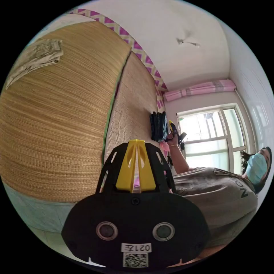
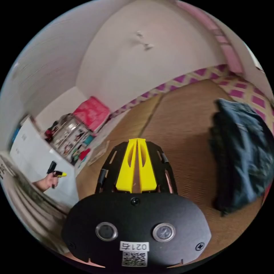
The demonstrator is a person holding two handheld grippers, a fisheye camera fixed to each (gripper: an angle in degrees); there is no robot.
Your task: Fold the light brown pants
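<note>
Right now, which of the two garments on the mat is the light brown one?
The light brown pants, lying flat far across the woven mat. The other garment is a dark blue pile beside the right gripper.

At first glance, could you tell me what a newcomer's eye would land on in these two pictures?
In the left gripper view, the closed left gripper hangs before a wide woven straw mat, on whose far corner the light brown pants lie folded. In the right gripper view, a dark blue denim garment lies heaped on the mat, beside the closed right gripper.
</note>
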